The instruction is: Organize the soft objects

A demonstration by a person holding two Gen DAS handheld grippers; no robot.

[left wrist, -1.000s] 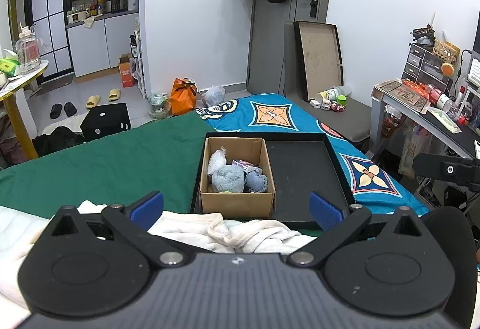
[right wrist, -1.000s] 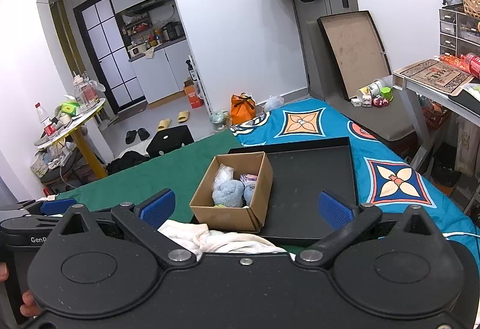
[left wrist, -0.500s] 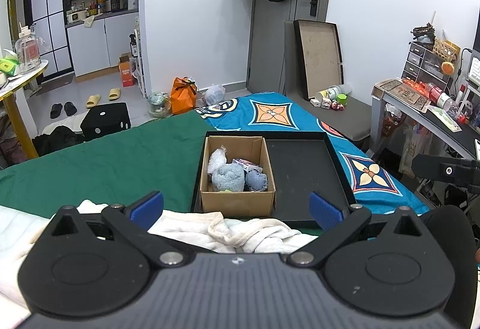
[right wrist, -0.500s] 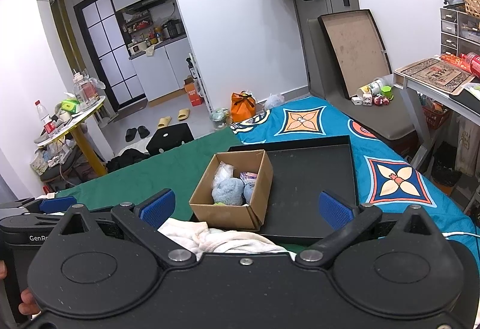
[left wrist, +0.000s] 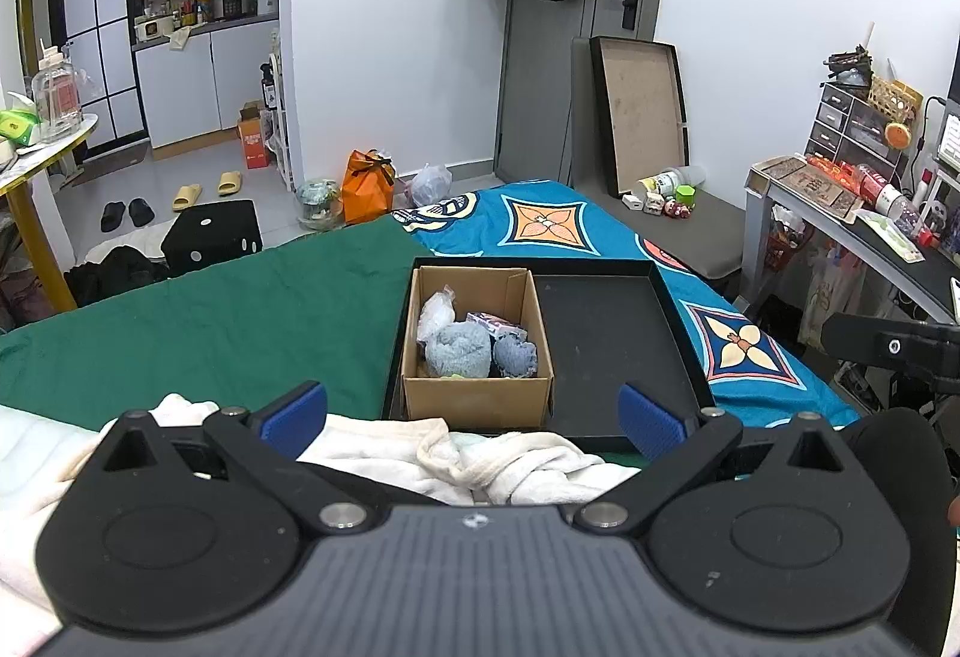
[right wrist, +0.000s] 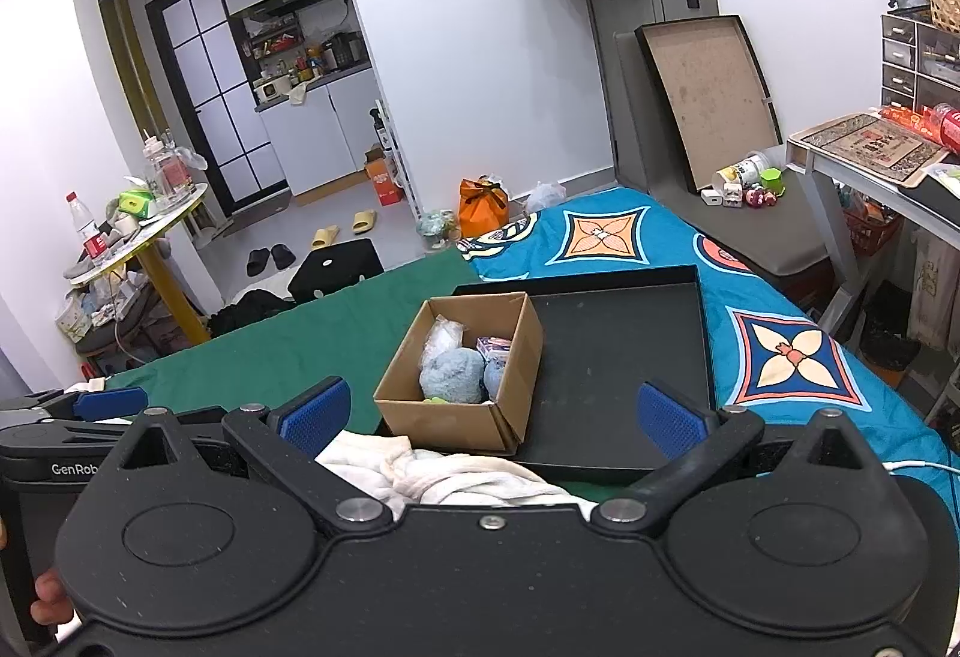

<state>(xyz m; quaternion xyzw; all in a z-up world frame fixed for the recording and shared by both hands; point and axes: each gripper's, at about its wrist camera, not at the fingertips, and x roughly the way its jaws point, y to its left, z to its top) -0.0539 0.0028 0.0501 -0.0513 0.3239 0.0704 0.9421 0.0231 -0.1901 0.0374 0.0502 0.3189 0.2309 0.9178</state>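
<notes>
While both my left claw (left wrist: 474,411) and right claw (right wrist: 492,411) hang wide open and empty above the crumpled cream towel (left wrist: 480,456), the cardboard box (left wrist: 477,399) in the black tray (left wrist: 606,321) holds blue rolled cloths (left wrist: 459,351); whether sorting starts or ends, I cannot judge.

Bed (left wrist: 210,321): green cover left, blue patterned cover (left wrist: 552,219) right. Black tray (left wrist: 600,321) centre; white towel (left wrist: 492,462) near edge.

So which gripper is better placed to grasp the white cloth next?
Probably the right gripper: the bunched cloth lies centred between its open fingers, near the box. The left gripper, also open, is almost as well placed.
</notes>
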